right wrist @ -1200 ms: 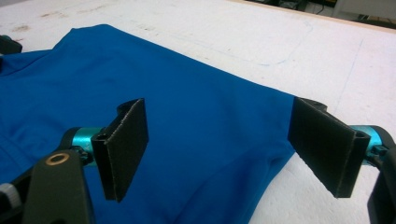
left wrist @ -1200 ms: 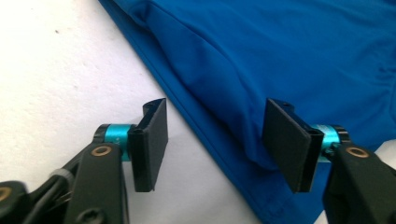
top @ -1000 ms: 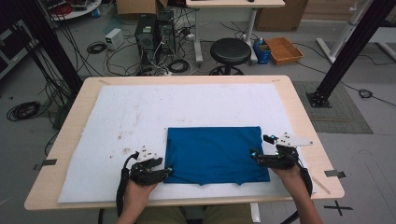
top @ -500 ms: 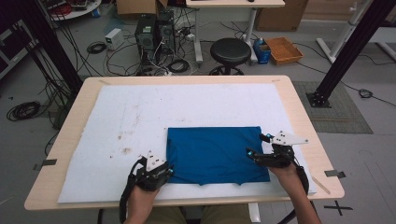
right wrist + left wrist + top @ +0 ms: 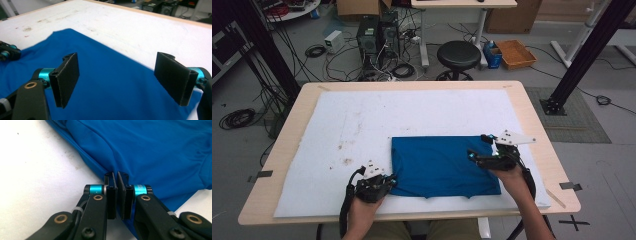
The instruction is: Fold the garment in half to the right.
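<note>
A blue cloth (image 5: 442, 165) lies folded flat on the white mat, near the table's front edge. My left gripper (image 5: 388, 181) sits low at the cloth's near left corner. In the left gripper view its jaws (image 5: 117, 176) are pressed together at the cloth's (image 5: 150, 150) folded edge, and a crease runs into them. My right gripper (image 5: 479, 149) hovers over the right part of the cloth. Its pads (image 5: 66, 80) stand wide open above the blue fabric (image 5: 112, 82), with nothing between them. The left gripper (image 5: 7, 51) appears far off in the right gripper view.
The white mat (image 5: 412, 110) covers most of the wooden table (image 5: 542, 150), with faint stains (image 5: 346, 161) at its left. Behind the table are a black stool (image 5: 458, 54), cables and computer cases on the floor.
My right gripper has moved left, from the cloth's right edge to over the cloth. The left gripper has shifted only slightly, staying at the cloth's near left corner.
</note>
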Demonstrator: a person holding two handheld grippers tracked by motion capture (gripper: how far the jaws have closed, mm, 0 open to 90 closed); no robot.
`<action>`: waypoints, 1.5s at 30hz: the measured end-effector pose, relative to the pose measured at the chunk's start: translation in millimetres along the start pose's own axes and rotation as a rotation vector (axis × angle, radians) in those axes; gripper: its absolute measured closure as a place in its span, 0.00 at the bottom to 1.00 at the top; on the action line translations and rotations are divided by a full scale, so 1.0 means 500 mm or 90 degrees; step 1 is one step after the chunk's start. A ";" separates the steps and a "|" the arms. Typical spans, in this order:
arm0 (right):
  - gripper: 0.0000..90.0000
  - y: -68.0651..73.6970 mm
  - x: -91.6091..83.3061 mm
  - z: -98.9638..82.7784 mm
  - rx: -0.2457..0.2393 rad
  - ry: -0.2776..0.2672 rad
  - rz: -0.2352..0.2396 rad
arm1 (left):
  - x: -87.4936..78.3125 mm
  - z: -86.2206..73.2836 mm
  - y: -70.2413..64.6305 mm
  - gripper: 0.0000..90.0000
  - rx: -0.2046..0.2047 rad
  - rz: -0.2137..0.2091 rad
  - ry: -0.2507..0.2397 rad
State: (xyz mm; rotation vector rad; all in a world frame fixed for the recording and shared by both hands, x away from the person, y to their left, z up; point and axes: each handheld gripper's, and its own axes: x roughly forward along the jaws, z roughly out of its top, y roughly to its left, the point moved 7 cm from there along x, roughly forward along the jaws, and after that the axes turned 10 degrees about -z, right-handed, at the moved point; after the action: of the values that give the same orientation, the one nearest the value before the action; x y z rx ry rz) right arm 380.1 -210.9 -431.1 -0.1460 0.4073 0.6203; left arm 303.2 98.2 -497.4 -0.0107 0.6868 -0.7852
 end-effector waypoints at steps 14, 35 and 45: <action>0.22 0.102 0.197 0.143 -0.048 0.077 0.057 | 0.000 0.000 0.002 0.96 -0.016 -0.008 -0.004; 0.70 0.296 0.455 0.085 -0.172 0.276 0.088 | -0.001 0.000 0.010 0.96 -0.046 -0.039 -0.013; 0.97 0.304 0.439 0.094 -0.193 0.269 0.111 | -0.004 0.008 0.010 0.96 -0.052 -0.074 -0.023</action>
State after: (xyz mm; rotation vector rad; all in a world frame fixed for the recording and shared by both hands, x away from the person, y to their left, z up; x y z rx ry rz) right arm 467.5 41.1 -480.9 -0.5415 0.7373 0.8236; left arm 307.7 102.1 -494.4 -0.1387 0.6883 -0.8655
